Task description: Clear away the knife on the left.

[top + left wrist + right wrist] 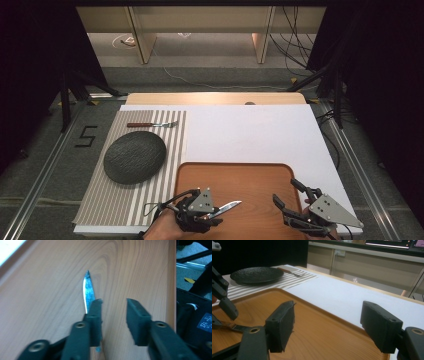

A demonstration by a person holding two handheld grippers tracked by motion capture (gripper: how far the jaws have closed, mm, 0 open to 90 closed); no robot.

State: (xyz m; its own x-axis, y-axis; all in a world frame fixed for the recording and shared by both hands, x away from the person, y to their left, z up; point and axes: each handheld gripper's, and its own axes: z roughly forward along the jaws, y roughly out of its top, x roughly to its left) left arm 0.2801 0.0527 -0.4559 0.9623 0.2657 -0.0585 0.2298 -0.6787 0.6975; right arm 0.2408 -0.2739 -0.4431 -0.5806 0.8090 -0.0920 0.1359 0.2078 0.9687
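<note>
Each black tool (210, 212) carries a grey three-cornered plate with small holes, apparently screws, and brass-coloured jaw pivots.

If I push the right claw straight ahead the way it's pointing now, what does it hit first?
Probably nothing soon. The right claw stands open and aims up and left across the bare wooden tray; past its far rim the white table cover looks free. Its height above the tray is unclear.

My left gripper (212, 212) is black with a grey plate on top, and so is my right gripper (295, 196). The knife (227, 206) has a silvery, blue-mottled blade. The tray (235, 175) is orange-brown wood grain. The placemat (150, 190) carries grey and white stripes, the plate (135, 156) is dark charcoal with a rough texture, the fork (150, 124) has a reddish-brown handle, and the table cover (250, 135) is white.
</note>
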